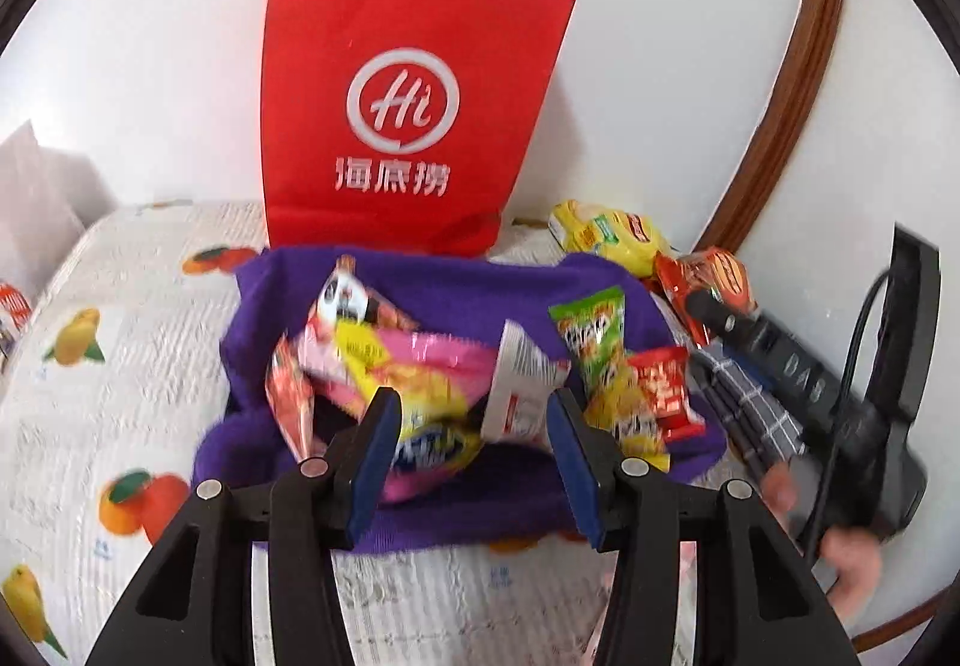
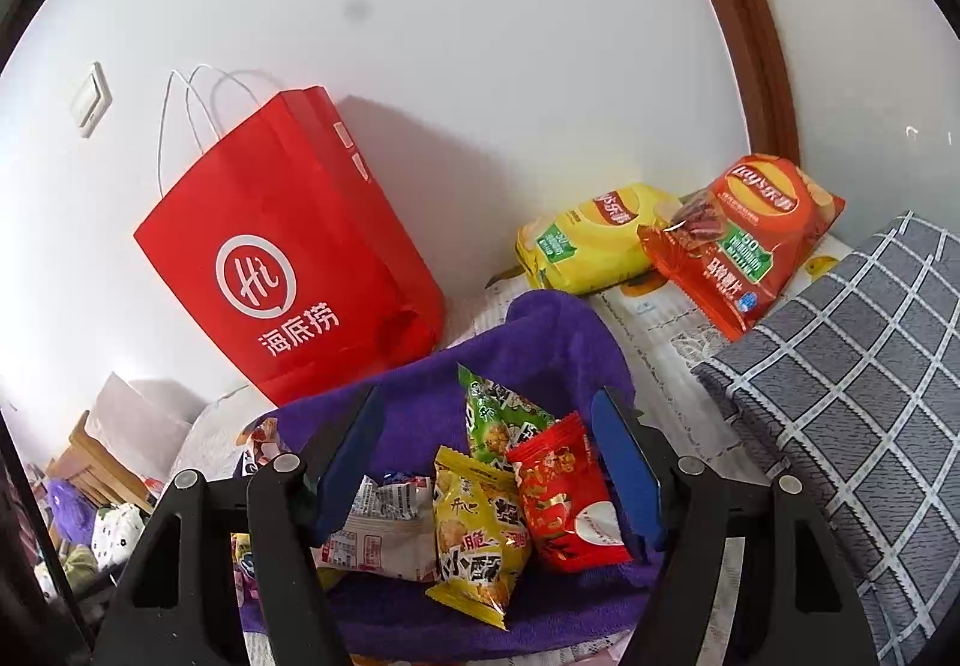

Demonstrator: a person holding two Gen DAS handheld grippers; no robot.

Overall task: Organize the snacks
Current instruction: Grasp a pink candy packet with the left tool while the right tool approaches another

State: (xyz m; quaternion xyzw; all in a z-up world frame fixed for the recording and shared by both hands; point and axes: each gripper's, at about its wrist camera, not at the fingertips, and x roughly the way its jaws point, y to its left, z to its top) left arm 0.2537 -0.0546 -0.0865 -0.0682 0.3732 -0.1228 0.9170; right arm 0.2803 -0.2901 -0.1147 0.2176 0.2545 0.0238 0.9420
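Here, on a bed (image 1: 90,276) with a fruit-print cover: purple basket (image 1: 420,294) lying mid-bed, full of snack packets. Inside, seen from the left wrist: pink packet (image 1: 432,360) in the middle, white packet (image 1: 522,384) just right of it, green packet (image 1: 591,330) and small red packet (image 1: 663,384) toward the basket's right side. From the right wrist, a yellow packet (image 2: 480,534) lying between white and red ones.

Red paper bag (image 1: 414,108) standing upright against the wall at the bed's far edge, just behind the basket. Yellow chip bag (image 2: 594,240) and orange chip bag (image 2: 750,240) at the far right corner of the bed, touching each other, the orange partly on top. Grey checked cloth (image 2: 852,342) along the bed's right edge.

Left gripper (image 1: 477,441) over the basket's near side, jaws spread, nothing pinched, pink packet showing in the gap. Right gripper (image 2: 489,471) above the basket's right part, jaws spread wide, pressing on nothing, packets visible below between them. Image somewhat blurred in the left view.
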